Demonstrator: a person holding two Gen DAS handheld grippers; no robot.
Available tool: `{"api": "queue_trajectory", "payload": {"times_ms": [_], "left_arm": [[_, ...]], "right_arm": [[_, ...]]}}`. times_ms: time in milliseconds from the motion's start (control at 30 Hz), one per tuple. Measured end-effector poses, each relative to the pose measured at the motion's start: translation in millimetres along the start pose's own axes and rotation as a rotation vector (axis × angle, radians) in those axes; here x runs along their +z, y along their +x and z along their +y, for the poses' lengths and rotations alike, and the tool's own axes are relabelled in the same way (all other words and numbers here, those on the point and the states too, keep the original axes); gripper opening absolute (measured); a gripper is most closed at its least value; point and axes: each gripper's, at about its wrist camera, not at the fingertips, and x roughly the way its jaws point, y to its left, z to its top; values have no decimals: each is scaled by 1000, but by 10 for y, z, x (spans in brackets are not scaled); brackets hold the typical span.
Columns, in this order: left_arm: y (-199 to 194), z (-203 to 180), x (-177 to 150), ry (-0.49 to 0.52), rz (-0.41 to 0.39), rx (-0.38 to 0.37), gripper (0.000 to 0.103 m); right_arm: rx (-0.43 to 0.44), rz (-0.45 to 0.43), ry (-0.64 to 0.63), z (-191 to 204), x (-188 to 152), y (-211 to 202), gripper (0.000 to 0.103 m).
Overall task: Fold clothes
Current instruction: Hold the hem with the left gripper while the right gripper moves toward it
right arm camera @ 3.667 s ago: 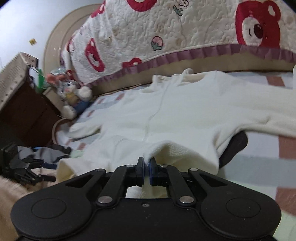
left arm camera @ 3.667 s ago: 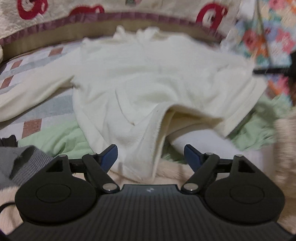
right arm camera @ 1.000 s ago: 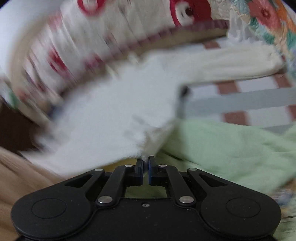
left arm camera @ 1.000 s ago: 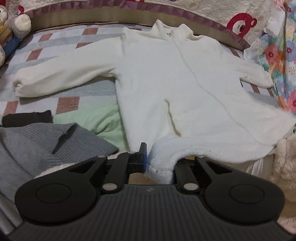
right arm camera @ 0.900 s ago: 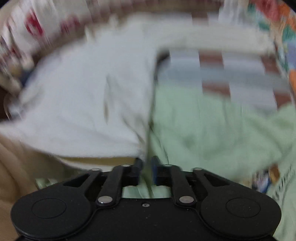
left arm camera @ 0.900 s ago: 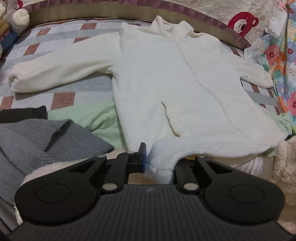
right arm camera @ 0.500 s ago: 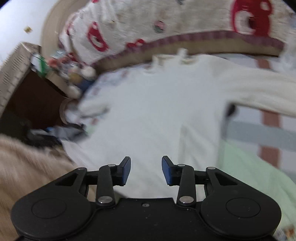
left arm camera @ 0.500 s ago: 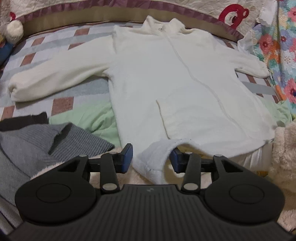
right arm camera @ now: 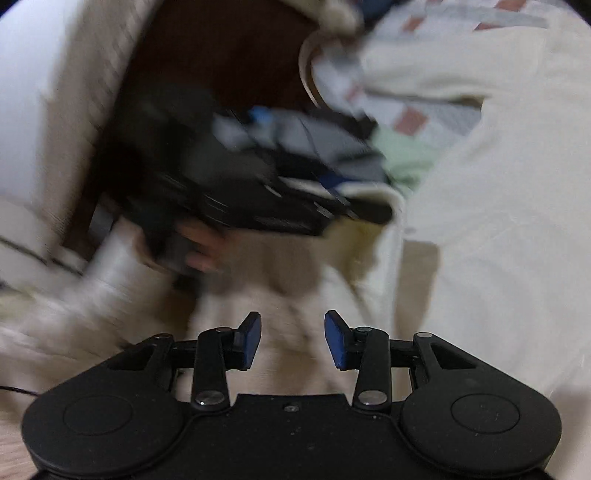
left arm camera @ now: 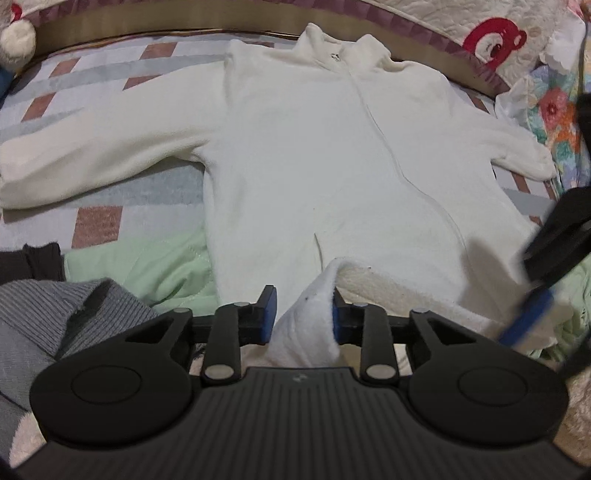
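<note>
Right gripper (right arm camera: 292, 341) swung off the white fleece jacket (left arm camera: 332, 166), jaws released; left gripper (left arm camera: 301, 314) nearer, jaws closing around its hem fold.

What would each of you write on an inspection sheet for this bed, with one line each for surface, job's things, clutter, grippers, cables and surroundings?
Surface: patchwork bedspread, mostly covered.
Job's things: white fleece jacket spread flat, zip up, sleeves out; hem corner turned up.
Clutter: grey knit, green cloth, dark garment.
Grippers: left gripper closing, hem between the jaws; right gripper open, holding nothing.
Cables: nothing seen.
Surroundings: quilted bear-print headboard, floral fabric, plush toy.
</note>
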Motion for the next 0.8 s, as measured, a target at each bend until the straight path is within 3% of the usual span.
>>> {"api": "queue_trajectory", "payload": {"times_ms": [67,167,367,433,467,500,533,667,733,800], "left_arm": [[-49,4,-23,-8,-16,-4,21],[-135,7,-41,4,-40,-2,15],[-319,-37,-99,40,-76,-8,10],[-361,-53,-120,55,-83,8,10],[-381,-61,-130,63,-86,16,10],[-400,-68,-145,74,-85,25,10],[-420,-76,-175,87,-79,37,9],[-486,-110,-343,141,-54,95,9],[-501,-115,-455,142,-40,99,9],[-490,-78,-577,101,-18,47,9]], "right_arm": [[-88,67,-75,66,43,247,44],[-196,95,-202,190,60,426,46],[-239,58,-242,233,100,275,51],[-168,85,-208,135,139,279,49],[-122,110,-178,79,133,328,42],[-63,150,-140,30,97,386,23],[-12,186,-115,30,52,420,19],[158,254,-104,210,-106,398,18],[119,189,-120,253,-173,192,19],[60,109,-137,286,-239,-40,22]]}}
